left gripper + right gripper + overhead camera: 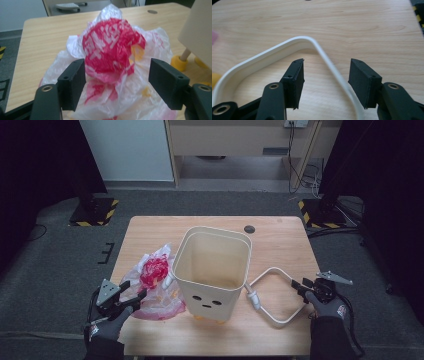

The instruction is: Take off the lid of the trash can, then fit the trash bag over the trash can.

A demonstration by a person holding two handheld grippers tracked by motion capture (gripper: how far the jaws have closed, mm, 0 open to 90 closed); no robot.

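Left tongs (117, 82) straddle bag (112, 50); right tongs (325, 82) straddle handle (332, 67).

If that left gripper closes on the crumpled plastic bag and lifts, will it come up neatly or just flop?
The plastic bag is thin and wrinkled, so it will probably sag and unfold rather than hold its shape. It looks very light, so it should lift easily. The left gripper stands open around its red bunched top, and that film may slip between the smooth jaws unless pinched firmly.

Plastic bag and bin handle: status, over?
Both tongs open. Left tongs astride plastic bag. Right tongs astride bin handle. Nothing in the way.
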